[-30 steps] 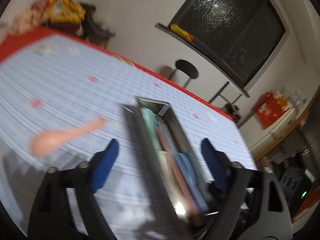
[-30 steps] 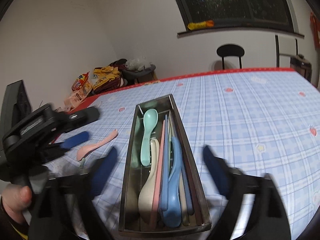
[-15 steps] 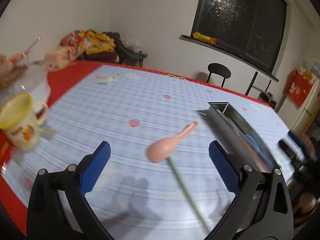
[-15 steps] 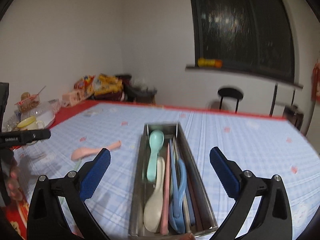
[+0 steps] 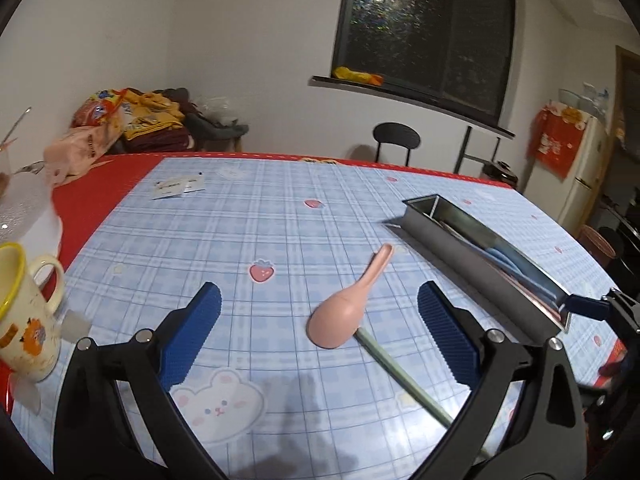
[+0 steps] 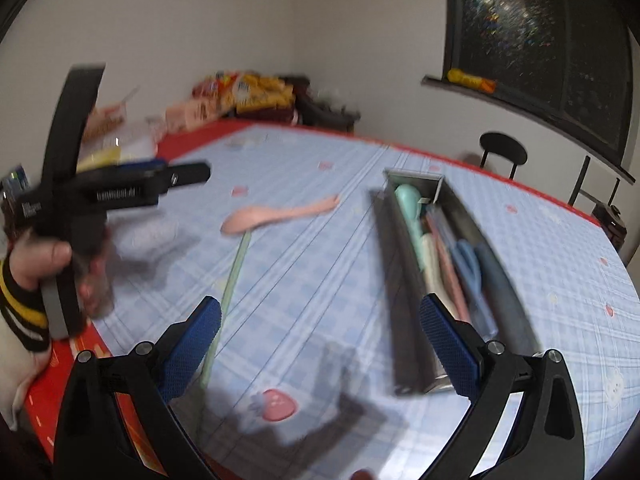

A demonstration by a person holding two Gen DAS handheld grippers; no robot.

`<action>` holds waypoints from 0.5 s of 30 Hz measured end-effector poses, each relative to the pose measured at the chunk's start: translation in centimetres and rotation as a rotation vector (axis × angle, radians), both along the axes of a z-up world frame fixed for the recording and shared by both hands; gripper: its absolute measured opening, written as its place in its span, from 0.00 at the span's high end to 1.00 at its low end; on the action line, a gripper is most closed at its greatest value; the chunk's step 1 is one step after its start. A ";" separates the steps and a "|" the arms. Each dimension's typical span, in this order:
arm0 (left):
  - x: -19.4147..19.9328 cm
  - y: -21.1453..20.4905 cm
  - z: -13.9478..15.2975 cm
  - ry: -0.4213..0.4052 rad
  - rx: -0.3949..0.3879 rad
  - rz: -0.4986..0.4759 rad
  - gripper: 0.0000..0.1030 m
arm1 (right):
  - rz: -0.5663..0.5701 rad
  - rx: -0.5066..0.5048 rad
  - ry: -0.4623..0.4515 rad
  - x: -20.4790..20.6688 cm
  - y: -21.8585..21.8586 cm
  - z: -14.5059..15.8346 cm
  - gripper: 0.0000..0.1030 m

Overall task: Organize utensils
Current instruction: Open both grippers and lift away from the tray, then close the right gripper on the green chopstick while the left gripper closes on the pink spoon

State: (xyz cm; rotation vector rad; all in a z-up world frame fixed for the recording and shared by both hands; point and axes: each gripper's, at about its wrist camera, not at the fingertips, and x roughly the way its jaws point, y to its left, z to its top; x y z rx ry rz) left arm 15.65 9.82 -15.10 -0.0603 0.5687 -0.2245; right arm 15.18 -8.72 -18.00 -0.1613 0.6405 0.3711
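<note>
A table covered with a light blue checked cloth, printed with small strawberries and a cartoon bunny, is seen from both wrist cameras. The left gripper is held just above the cloth with its blue-padded jaws spread wide and nothing between the pads. Ahead of it, a pink spoon is laid on the cloth, bowl toward the camera and handle pointing away toward a long metal utensil tray. A pale green chopstick is laid beside the spoon, one end tucked under its bowl, the other running toward the gripper's right finger. The tray is placed to the right of the spoon, close to its handle tip but apart from it.

In the right wrist view, which is blurred, the right gripper is likewise seen wide open and empty above the cloth. The tray is shown on its right side, filled lengthwise with a mint spoon, a cream spoon, a blue spoon and pink sticks. The pink spoon and the green chopstick are seen on the cloth to the left of the tray. At the far left, the person's hand is wrapped around the other gripper's black handle.

A cream mug with a yellow rim is placed near the left table edge, on the red undercloth. Snack bags are piled in the far corner, and a black chair is set below a dark window.
</note>
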 end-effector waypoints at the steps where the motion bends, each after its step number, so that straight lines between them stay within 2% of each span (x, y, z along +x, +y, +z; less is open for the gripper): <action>1: -0.1 0.0 0.0 -0.003 0.007 -0.004 0.06 | 0.002 -0.009 0.015 0.1 0.4 -0.2 0.06; 4: -0.8 0.7 0.3 -0.017 0.000 0.011 0.06 | 0.035 -0.019 0.082 0.6 2.4 -1.1 0.06; 7: -0.9 1.5 -0.1 0.007 -0.041 0.023 0.06 | 0.086 -0.036 0.128 0.6 5.0 -2.0 0.20; 9: -0.9 1.5 -0.1 0.008 -0.023 0.040 0.06 | 0.103 -0.066 0.146 0.9 6.1 -2.6 0.24; 14: -0.9 1.4 -0.2 0.011 -0.023 0.030 0.06 | 0.106 -0.110 0.196 1.9 7.7 -3.8 0.49; 15: -1.0 1.3 -0.2 0.010 -0.017 0.032 0.06 | 0.107 -0.116 0.200 1.9 7.8 -3.8 0.51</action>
